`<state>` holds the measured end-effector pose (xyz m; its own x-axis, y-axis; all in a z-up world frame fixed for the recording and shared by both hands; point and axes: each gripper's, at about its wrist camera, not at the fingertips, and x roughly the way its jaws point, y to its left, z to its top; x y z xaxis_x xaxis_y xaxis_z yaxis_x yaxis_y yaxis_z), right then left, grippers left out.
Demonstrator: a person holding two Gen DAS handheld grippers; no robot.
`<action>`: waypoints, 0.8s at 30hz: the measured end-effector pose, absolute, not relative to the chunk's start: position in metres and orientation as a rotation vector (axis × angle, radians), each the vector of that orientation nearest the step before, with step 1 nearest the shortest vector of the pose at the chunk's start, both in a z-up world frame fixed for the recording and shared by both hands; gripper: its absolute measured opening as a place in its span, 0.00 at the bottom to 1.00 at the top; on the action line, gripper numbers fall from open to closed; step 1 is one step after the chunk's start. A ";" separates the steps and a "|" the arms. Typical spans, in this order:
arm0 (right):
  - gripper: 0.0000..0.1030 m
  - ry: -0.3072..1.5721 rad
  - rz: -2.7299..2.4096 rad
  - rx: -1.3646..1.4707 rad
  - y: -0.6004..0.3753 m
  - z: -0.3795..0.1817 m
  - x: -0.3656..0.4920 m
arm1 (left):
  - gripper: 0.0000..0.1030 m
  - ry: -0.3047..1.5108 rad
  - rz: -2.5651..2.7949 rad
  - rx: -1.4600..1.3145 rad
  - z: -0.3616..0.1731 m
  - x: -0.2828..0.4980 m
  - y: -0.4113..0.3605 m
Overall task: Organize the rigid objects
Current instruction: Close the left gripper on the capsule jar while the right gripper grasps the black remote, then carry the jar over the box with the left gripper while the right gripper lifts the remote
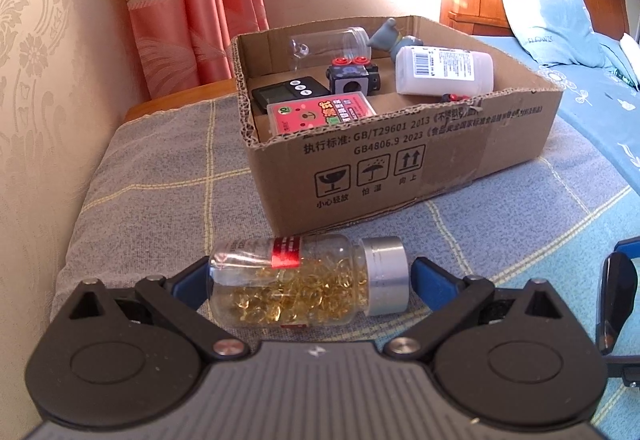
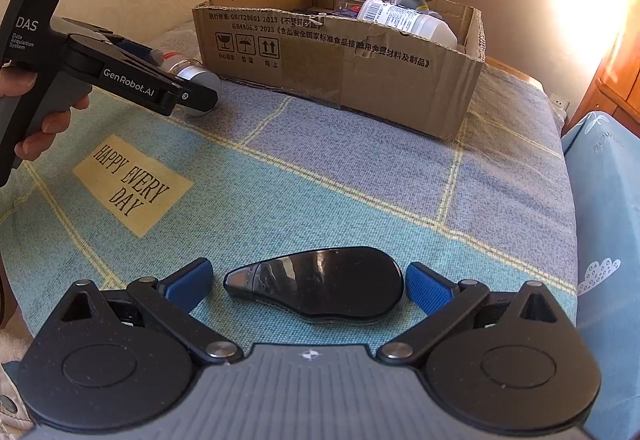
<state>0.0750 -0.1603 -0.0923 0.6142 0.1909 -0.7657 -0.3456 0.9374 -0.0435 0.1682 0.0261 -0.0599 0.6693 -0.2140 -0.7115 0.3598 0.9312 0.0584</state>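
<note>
- You are at the pick-up step: two loose things remain on the checked blanket (image 2: 320, 175), and the cardboard box (image 1: 400, 159) behind them already holds several items, among them a white bottle (image 1: 444, 71) and a pink case (image 1: 320, 114).
- Your left gripper (image 1: 310, 278) has its fingers spread wide around the capsule bottle (image 1: 296, 280). The bottle lies on its side between them, just in front of the box's near wall.
- The bottle's long axis runs crosswise to the gripper, from finger to finger. Its silver cap (image 1: 386, 276) points toward the right finger and its glass base toward the left.
- The left blue pad sits right at the base, and the right one just off the cap. Whether either one touches yet is hard to tell from this angle; nothing looks pressed.
- Closing here would clamp it end to end, cap against base. In my judgement that grip is long and may slip, so squeeze slowly and keep the bottle level as you lift it over the box wall.
- Your right gripper (image 2: 308, 286) also stands wide open, with the black teardrop-shaped object (image 2: 320, 284) lying flat between the fingers and untouched.
- Its long axis also runs finger to finger, narrow tip toward the left finger and broad end toward the right.
- It is low and glossy, so bring the pads down close to the blanket before you close.
</note>
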 end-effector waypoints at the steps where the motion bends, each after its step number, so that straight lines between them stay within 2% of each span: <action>1: 1.00 0.857 0.311 -0.194 -0.160 -0.092 0.075 | 0.96 0.780 -0.320 0.193 -0.060 0.169 0.026; 4: 0.99 0.861 0.311 -0.194 -0.160 -0.092 0.075 | 0.91 0.791 -0.313 0.182 -0.061 0.171 0.028; 8: 0.90 0.862 0.314 -0.195 -0.159 -0.089 0.074 | 0.91 0.802 -0.314 0.183 -0.060 0.169 0.028; 24: 0.90 0.836 0.345 -0.209 -0.165 -0.065 0.076 | 0.90 0.827 -0.423 0.269 -0.027 0.142 0.022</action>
<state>0.0755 -0.1653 -0.0645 0.6198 0.2160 -0.7545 -0.3784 0.9245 -0.0462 0.1418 0.0221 -0.0272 0.6009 -0.2570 -0.7569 0.4629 0.8838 0.0674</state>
